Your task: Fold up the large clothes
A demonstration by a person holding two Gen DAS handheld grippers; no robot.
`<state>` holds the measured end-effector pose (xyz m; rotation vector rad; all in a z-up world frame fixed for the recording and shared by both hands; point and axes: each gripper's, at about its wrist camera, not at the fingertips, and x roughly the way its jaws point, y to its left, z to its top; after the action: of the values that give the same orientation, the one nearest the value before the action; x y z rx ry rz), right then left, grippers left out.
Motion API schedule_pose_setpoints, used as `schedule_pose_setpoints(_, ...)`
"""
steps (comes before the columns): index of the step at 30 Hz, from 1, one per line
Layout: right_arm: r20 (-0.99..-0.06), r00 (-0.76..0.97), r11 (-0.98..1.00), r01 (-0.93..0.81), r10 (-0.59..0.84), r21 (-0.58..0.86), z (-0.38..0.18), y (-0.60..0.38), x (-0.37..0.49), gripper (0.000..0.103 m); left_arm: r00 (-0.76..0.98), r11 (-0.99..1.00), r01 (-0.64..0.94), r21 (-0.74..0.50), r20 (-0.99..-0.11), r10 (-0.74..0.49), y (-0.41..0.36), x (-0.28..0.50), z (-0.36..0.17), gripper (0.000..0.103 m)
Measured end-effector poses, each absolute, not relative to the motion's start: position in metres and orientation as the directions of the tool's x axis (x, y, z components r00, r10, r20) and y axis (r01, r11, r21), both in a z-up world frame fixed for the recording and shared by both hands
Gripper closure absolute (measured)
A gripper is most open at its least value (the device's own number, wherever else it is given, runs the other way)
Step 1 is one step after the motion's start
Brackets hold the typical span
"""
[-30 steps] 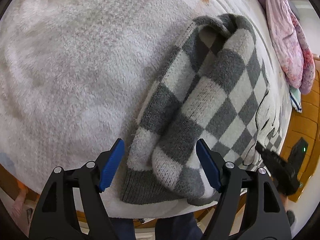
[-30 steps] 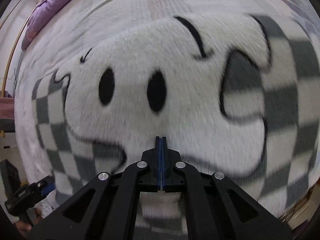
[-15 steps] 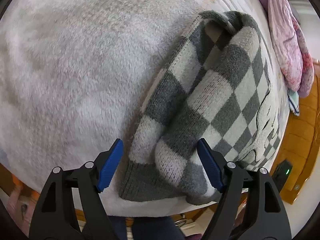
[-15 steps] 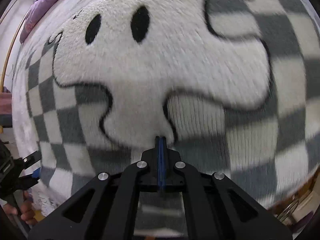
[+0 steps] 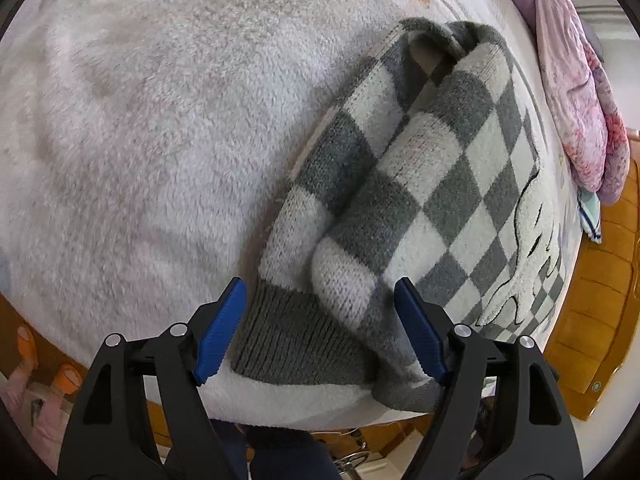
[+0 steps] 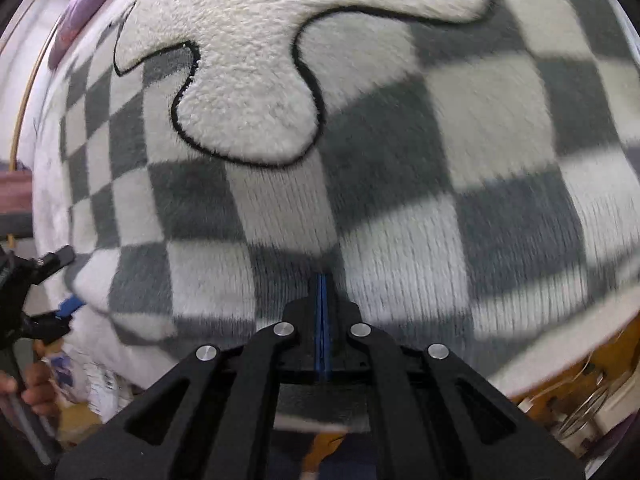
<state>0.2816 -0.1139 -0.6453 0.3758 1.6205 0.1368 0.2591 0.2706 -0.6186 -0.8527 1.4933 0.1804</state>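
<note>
Since a sec ago the right gripper (image 6: pixel 322 280) has slid down the checkered sweater (image 6: pixel 400 200), from the fluffy cartoon patch (image 6: pixel 248 92) toward the hem near the bed edge. Its jaws are fully closed, w/ nothing visibly pinched, though blur leaves that a bit unsure. It is probably heading for a hem grab.

The left gripper (image 5: pixel 320 320) has barely shifted: wide open, straddling the folded-in sleeve's ribbed cuff (image 5: pixel 296 344), not gripping. The sweater lies on the fleece blanket (image 5: pixel 160 120). No containers in view.
</note>
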Motion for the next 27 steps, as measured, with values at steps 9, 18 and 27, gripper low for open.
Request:
schedule_pose_setpoints(9, -0.932, -0.079, 0.932, 0.107, 0.355, 0.346, -0.665, -0.116, 0.257, 0.103, 0.178, 0.66, -0.642, -0.39, -0.913, -0.366, 0.274, 0.236, -0.609, 0.026)
schedule_pose_setpoints(18, -0.927, -0.061, 0.929, 0.062, 0.369, 0.366, -0.662, -0.12, 0.247, 0.103, 0.136, 0.722, -0.605, -0.335, -0.937, -0.321, 0.273, 0.252, -0.624, 0.025)
schedule_pose_setpoints(27, -0.948, 0.014, 0.945, 0.066, 0.319, 0.319, -0.65, -0.159, 0.218, 0.103, 0.083, 0.735, -0.556, -0.389, -0.905, -0.416, 0.273, 0.274, -0.655, 0.035)
